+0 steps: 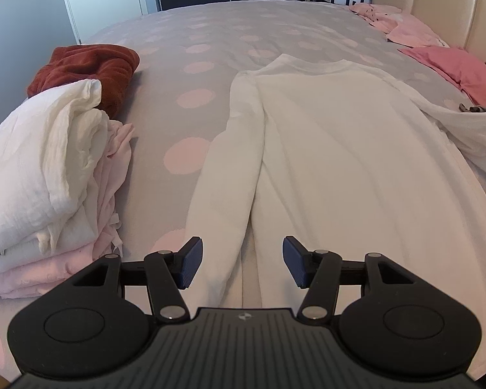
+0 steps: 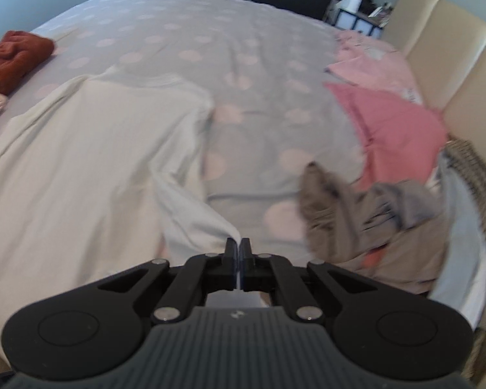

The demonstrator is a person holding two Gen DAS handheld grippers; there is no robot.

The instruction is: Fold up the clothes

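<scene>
A: Two jobs seem split between the hands. Why is the bed (image 1: pixel 191 32) left so bare in the middle?

B: Likely for working room. The white top (image 1: pixel 340 136) lies flat on it, collar away from us, so its edges can be folded over without snagging anything.

A: And the stack (image 1: pixel 39 175) on the left?

B: Looks like finished pieces, squared up at the bed's edge with a rust cloth (image 1: pixel 90 68) behind, well apart from the top. The unfolded heap (image 2: pixel 372 214) sits on the opposite side, near the pink pillow (image 2: pixel 395 129).

A: One sleeve (image 1: pixel 223 175) lies straight along the body.

B: Yes, laid beside it, touching. The left claw (image 1: pixel 242 264) hangs over that sleeve's end with jaws apart, gripping nothing.

A: And the right claw (image 2: pixel 239 253)?

B: Closed on the other sleeve's cuff (image 2: pixel 223 230); a sliver of white cloth shows between the pads. That sleeve trails slack up to it, I judge for swinging inward across the top.
</scene>
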